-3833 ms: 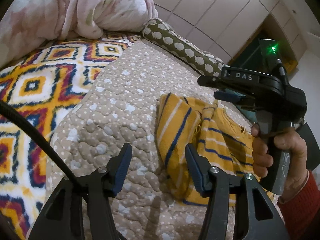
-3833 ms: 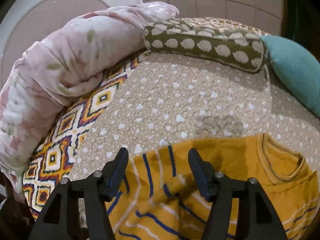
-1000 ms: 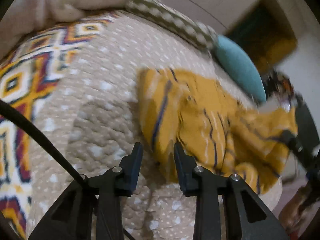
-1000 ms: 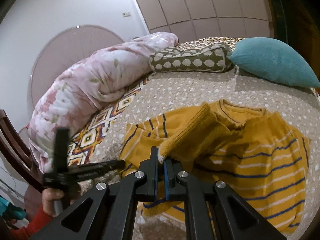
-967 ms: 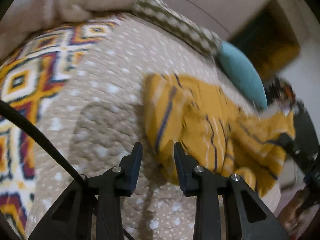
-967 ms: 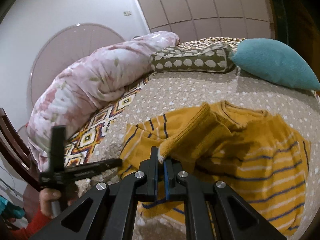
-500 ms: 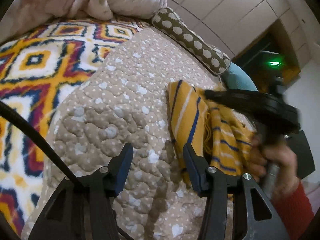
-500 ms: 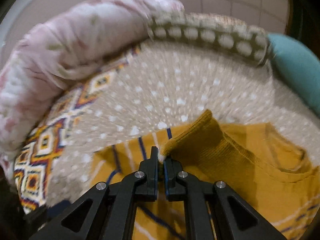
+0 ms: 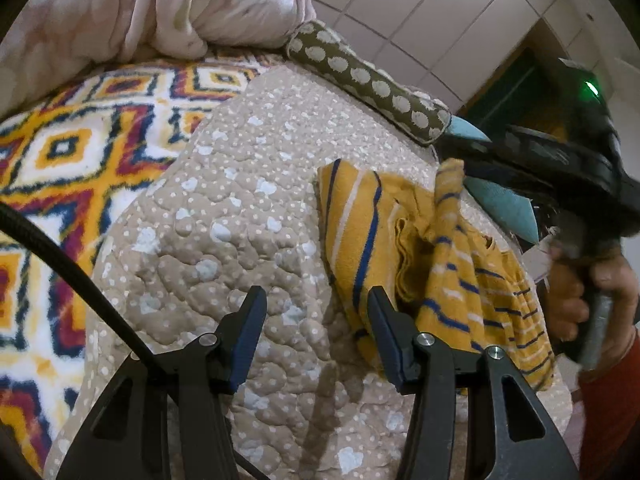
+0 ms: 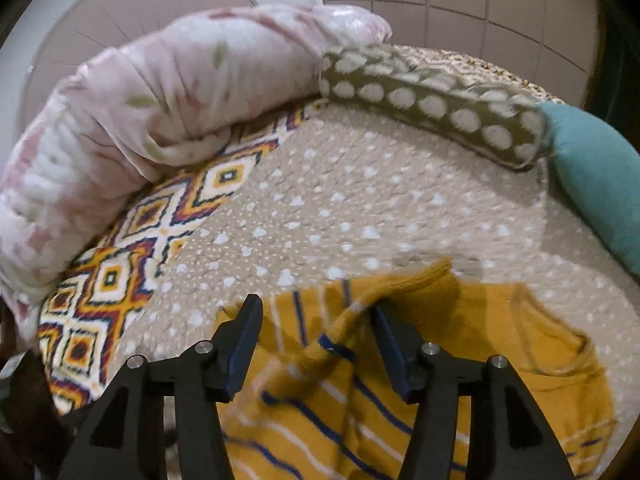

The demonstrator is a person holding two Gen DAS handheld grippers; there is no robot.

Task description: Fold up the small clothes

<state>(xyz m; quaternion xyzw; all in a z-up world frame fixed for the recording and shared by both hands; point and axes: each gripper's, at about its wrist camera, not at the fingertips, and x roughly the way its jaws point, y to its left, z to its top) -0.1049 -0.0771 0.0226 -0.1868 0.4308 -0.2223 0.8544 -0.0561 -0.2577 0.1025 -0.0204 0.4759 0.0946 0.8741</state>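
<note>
Quilted bedspread (image 10: 360, 208), striped mustard sweater (image 10: 460, 392), no legible writing

Mustard sweater (image 10: 500, 380) with blue and white stripes lies between the black, blue-padded fingers (image 10: 248, 344). Beyond them: beige white-dotted quilt (image 10: 360, 208), olive white-spotted bolster (image 10: 432, 104), teal pillow (image 10: 596, 168), pink floral duvet (image 10: 160, 92).

The right tongs (image 10: 316, 332) are opening over a mustard sweater with blue and white stripes (image 10: 460, 392), which lies at the near edge of the bed's beige dotted quilt (image 10: 360, 208). A sleeve (image 10: 360, 320) rises between the spread jaws, close to the right one, its cuff blurred. Toward the far edge lie a pink floral duvet (image 10: 152, 96), an olive spotted bolster (image 10: 432, 100) and a teal cushion (image 10: 600, 176); a patterned blanket (image 10: 132, 248) covers the left side.
</note>
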